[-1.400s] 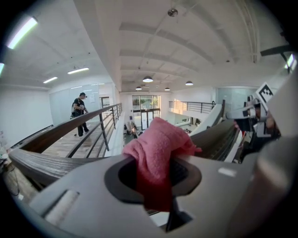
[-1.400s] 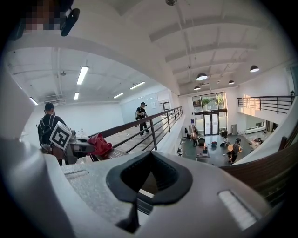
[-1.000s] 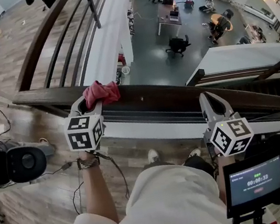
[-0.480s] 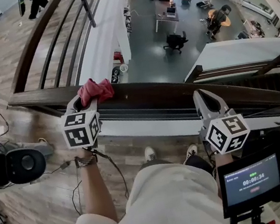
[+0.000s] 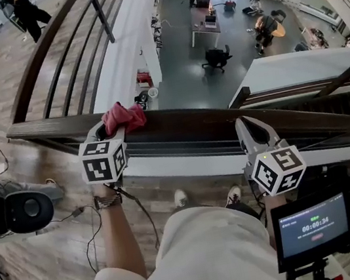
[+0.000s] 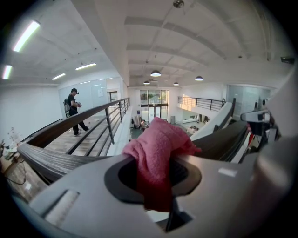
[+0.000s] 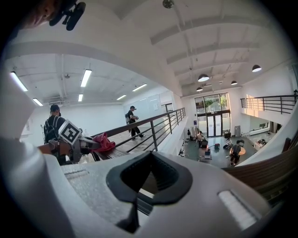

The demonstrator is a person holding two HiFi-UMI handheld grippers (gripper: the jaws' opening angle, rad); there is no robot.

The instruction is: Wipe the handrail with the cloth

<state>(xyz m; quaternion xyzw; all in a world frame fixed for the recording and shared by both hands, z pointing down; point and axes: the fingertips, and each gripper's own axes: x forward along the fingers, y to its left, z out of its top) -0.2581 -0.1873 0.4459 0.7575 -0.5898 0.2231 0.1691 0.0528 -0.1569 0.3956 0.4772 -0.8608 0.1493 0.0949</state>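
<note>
A dark wooden handrail (image 5: pixel 186 127) crosses the head view from left to right. A pink cloth (image 5: pixel 125 117) lies bunched on top of it near its left end. My left gripper (image 5: pixel 117 128) is shut on the cloth, which bulges up between its jaws in the left gripper view (image 6: pixel 157 151) with the handrail (image 6: pixel 46 158) below it. My right gripper (image 5: pixel 247 124) is shut with nothing in it, its tips over the rail further right; whether they touch the wood is unclear. The right gripper view shows the left gripper (image 7: pixel 70 135) and the cloth (image 7: pixel 105 142) off to the left.
Beyond the rail is an open drop to a lower floor (image 5: pixel 210 30) with desks and people. A second railing (image 5: pixel 48 54) runs away at the upper left, where a person (image 5: pixel 24 11) walks. A camera rig (image 5: pixel 14 213) sits at the left, a small screen (image 5: pixel 312 226) at the lower right.
The head camera's framing has shifted a little. Both grippers stay at nearly the same spots on the rail, the left still holding the cloth. The person at the upper left has walked on.
</note>
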